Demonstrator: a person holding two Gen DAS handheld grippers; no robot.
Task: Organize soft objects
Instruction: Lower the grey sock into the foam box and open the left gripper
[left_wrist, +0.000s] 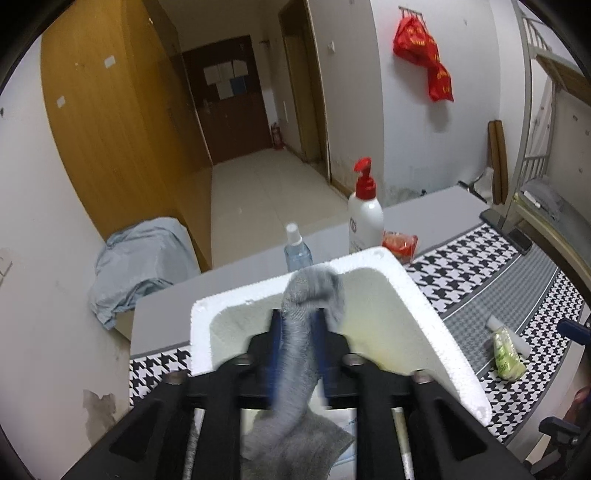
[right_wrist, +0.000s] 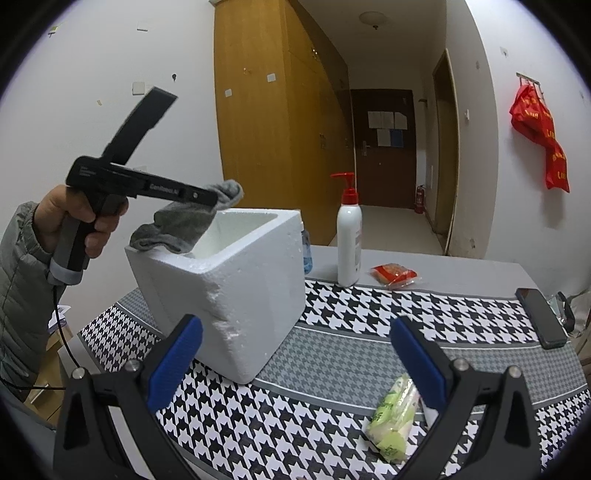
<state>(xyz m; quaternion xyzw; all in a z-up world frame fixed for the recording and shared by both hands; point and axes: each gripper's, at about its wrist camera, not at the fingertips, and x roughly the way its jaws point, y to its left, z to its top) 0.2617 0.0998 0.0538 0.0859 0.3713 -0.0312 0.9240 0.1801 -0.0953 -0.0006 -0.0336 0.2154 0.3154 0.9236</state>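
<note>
Left wrist view: at lower centre, the left tongs are closed on a grey sock, held above the open white foam box. The sock's loose ends hang both ways, so on release one could catch on the rim and be left draped outside.

Right wrist view: at the bottom, the right tongs are spread wide and empty, above a green packet. The bench is covered by a houndstooth cloth; a pump bottle stands at centre, a wardrobe and hallway door behind.
</note>
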